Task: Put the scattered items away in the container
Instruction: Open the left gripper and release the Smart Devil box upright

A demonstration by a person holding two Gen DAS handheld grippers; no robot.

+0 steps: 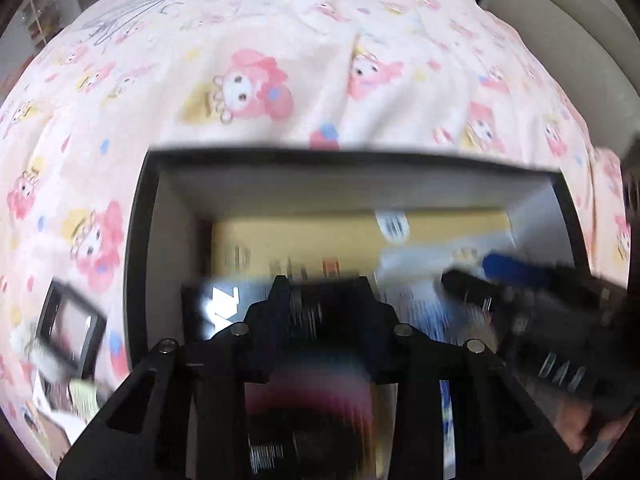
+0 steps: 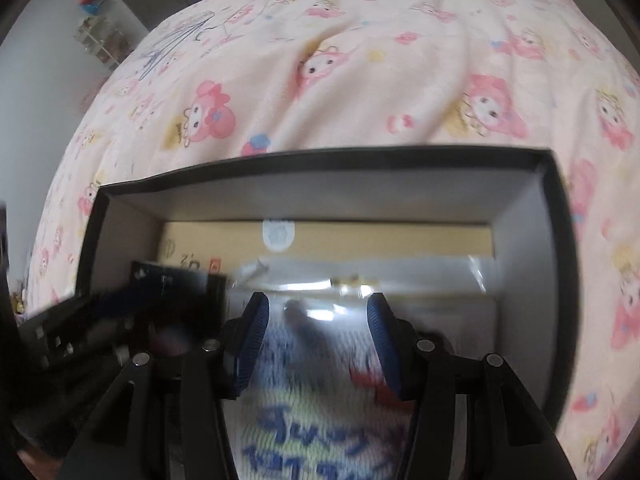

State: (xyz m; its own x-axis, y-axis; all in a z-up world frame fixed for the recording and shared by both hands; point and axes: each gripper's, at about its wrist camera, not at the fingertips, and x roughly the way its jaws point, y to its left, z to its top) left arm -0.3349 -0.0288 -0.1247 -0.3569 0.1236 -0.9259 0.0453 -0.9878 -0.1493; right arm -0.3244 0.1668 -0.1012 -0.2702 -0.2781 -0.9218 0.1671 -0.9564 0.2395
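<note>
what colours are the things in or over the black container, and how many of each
tan cardboard box: 1
black glossy pack: 1
white pack with blue print: 1
clear wrapper: 1, though blur hides whether it belongs to the white pack
total: 4
</note>
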